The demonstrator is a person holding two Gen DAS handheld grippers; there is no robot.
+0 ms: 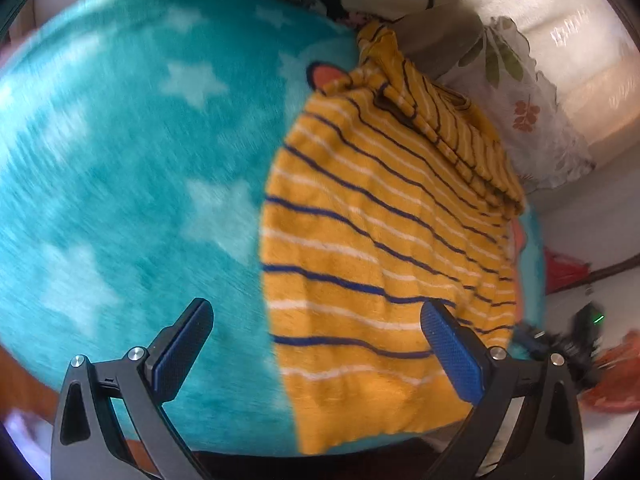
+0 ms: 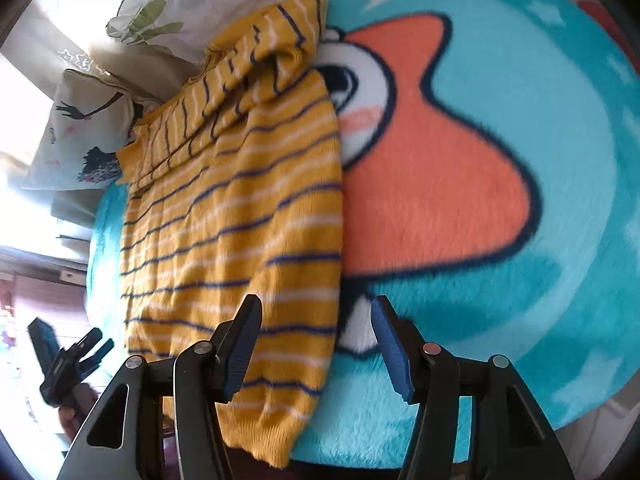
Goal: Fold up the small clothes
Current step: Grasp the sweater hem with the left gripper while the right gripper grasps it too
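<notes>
Teal blanket (image 1: 120,160), sweater (image 1: 360,240) under fingers (image 2: 240,344)

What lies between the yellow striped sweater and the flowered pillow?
Nothing lies between them. In the right wrist view the sweater's folded top edge reaches the flowered pillow, with no other thing and no blanket showing between.

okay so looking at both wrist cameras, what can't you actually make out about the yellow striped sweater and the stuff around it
- Yellow striped sweater hem, left wrist view: the near corner runs behind the left gripper finger.
- Sleeves, right wrist view: bunched on top of the sweater, so how they are folded is unclear.
- Teal blanket, left wrist view: motion blur smears its stars.
- Blanket's cartoon figure, right wrist view: partly covered by the sweater.
- Right gripper: open, nothing between the fingers.
</notes>
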